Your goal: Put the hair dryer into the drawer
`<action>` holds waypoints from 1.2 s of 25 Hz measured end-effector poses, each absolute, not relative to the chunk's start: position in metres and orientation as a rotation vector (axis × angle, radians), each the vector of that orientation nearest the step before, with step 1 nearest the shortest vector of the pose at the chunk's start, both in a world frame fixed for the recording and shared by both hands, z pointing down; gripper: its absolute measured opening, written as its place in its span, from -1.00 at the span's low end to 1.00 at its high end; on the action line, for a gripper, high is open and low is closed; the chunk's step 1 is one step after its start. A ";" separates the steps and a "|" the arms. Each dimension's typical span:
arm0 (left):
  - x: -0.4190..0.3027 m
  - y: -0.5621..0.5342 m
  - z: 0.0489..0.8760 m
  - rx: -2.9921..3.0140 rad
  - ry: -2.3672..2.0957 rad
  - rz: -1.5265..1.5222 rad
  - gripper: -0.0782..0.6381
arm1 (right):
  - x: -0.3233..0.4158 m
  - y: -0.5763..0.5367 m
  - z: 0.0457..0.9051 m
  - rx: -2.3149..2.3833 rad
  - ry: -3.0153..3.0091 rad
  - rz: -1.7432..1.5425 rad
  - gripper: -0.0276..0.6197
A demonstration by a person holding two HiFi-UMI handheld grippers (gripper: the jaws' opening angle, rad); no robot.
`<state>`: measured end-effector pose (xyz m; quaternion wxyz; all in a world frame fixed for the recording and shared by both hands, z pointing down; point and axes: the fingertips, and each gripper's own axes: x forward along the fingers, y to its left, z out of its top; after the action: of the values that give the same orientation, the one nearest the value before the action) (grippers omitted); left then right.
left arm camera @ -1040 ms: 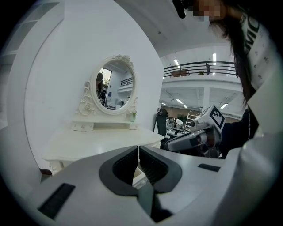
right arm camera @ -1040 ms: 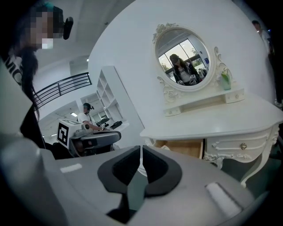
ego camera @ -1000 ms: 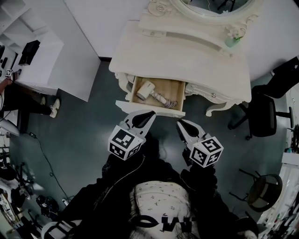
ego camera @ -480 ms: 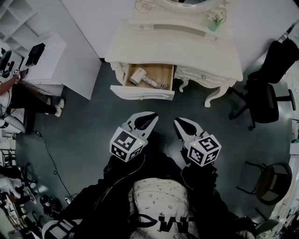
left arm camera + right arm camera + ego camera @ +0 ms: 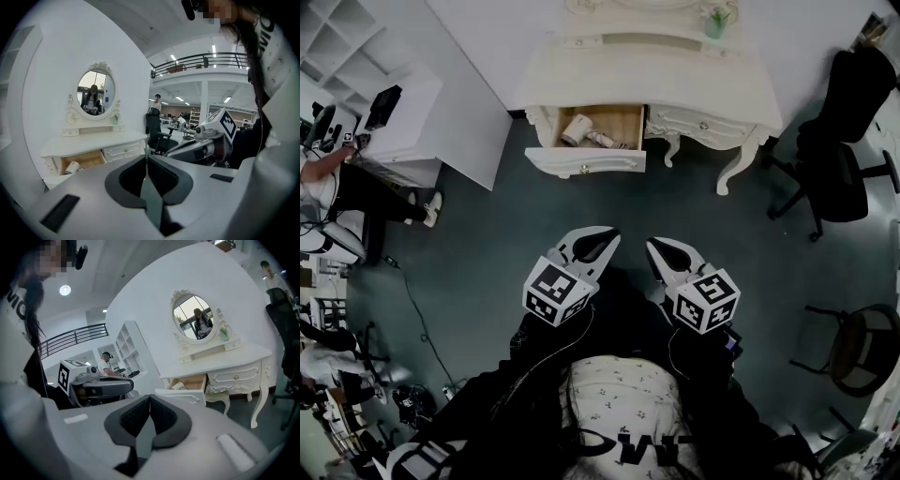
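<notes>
Hair dryer (image 5: 581,132) lies inside the open drawer (image 5: 586,165), long axis along the drawer's front, well ahead of my left gripper (image 5: 607,234) and right gripper (image 5: 653,244) (left slightly nearer), both pinched closed, holding nothing.

At the top of my head view stands a white desk (image 5: 647,80) with a small green vase (image 5: 715,21) on it. A black office chair (image 5: 834,159) sits just right of it, a white cabinet (image 5: 412,117) fills the upper left, and a black cable (image 5: 417,319) trails across the dark floor (image 5: 487,244).
</notes>
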<state>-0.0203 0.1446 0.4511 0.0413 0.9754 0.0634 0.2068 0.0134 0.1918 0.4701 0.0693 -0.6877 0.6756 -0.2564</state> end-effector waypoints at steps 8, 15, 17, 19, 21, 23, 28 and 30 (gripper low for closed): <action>-0.040 0.159 0.448 2.996 0.183 0.660 -0.78 | -0.006 0.199 0.470 -2.038 2.055 -0.764 -0.89; -0.064 0.143 0.439 2.989 0.160 0.650 -0.78 | -0.030 0.178 0.461 -2.025 2.090 -0.765 -0.89; -0.072 0.134 0.434 2.985 0.161 0.641 -0.78 | -0.037 0.167 0.457 -2.031 2.100 -0.771 -0.89; -0.080 0.128 0.433 2.988 0.147 0.624 -0.78 | -0.046 0.162 0.457 -2.033 2.113 -0.770 -0.89; -0.088 0.124 0.435 2.993 0.133 0.612 -0.78 | -0.056 0.161 0.459 -2.033 2.126 -0.762 -0.89; -0.096 0.119 0.437 2.997 0.134 0.610 -0.78 | -0.066 0.157 0.461 -2.036 2.137 -0.759 -0.89; -0.110 0.118 0.441 3.004 0.151 0.581 -0.78 | -0.085 0.154 0.468 -2.050 2.157 -0.751 -0.89; -0.115 0.119 0.444 3.007 0.165 0.577 -0.78 | -0.092 0.153 0.470 -2.053 2.160 -0.749 -0.89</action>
<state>-0.1150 0.1191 0.4437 0.0375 0.9800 0.0538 0.1879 -0.0924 0.1533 0.4702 0.0345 -0.6677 0.7026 -0.2435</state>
